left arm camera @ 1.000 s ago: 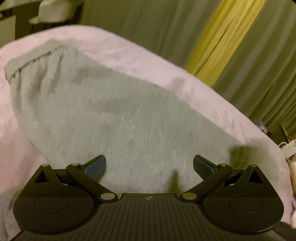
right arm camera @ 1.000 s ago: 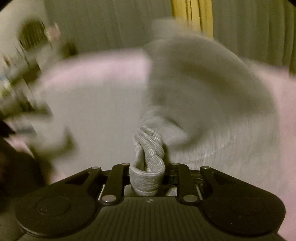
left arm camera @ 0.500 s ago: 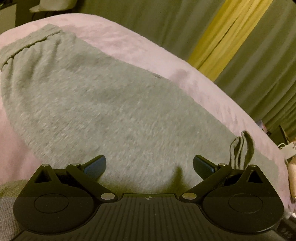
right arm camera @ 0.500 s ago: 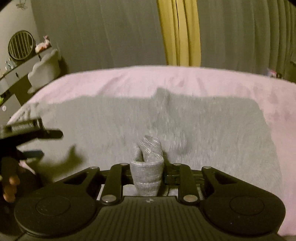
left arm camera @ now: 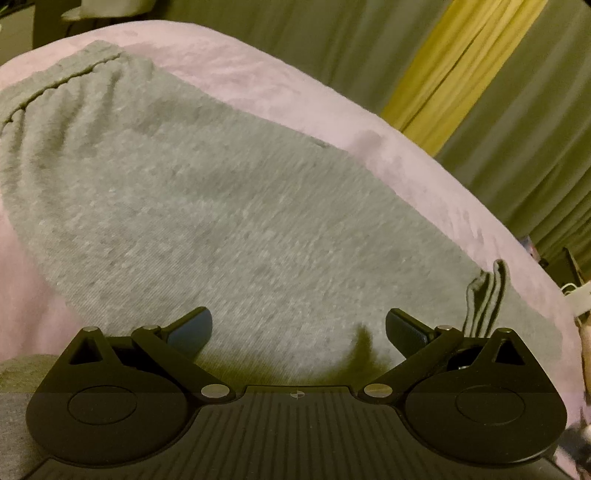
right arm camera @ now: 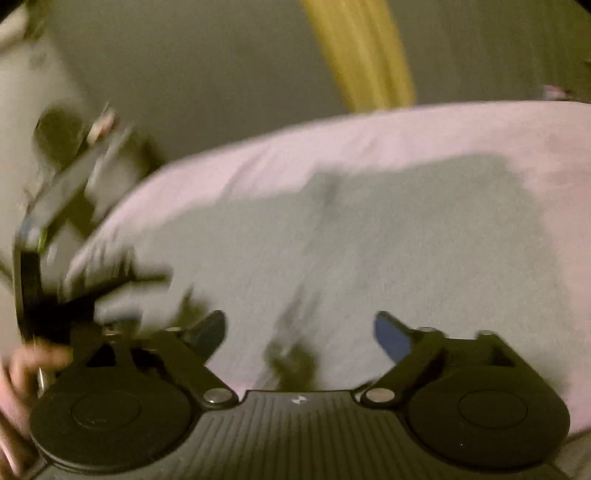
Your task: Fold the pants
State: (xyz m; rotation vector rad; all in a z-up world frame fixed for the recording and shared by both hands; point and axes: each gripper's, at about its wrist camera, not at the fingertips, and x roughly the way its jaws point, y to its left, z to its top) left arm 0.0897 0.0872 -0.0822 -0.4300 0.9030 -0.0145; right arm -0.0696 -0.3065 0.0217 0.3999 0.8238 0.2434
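Tools: 2 black hand-held two-finger grippers. Left gripper [left arm camera: 298, 330], jaws spread wide, holding nothing. Right gripper [right arm camera: 300, 332], jaws likewise spread wide and holding nothing; its view is smeared by motion, so fine detail there cannot be read.

1. Pale pink plush bed cover [left arm camera: 258, 85], the work surface, rounded at its far edge. Olive-green pleated curtains [left arm camera: 314, 33] with 1 yellow curtain panel [left arm camera: 454, 62] hang behind it.

2. Grey knit jersey pants [left arm camera: 229, 206], lying flat on the cover and filling most of both views. Gathered elastic waistband [left arm camera: 55, 81] lies at the far left in the left wrist view. The cloth runs directly under and ahead of both grippers; the spread fingers of each frame bare grey fabric.

3. Small upright ribbed grey cuff [left arm camera: 485, 299], bunched and standing off the pants surface just beyond the right finger of the left gripper, touching neither finger that I can see.

Risks, as judged:
- The cuff stands crumpled and not laid flat; left so, the fold would set with a lump and uneven ends.
- Soft knit on plush may drag or ruck if either gripper sweeps low across it.
- A shallow pinch could take only 1 layer, pulling the stack askew.
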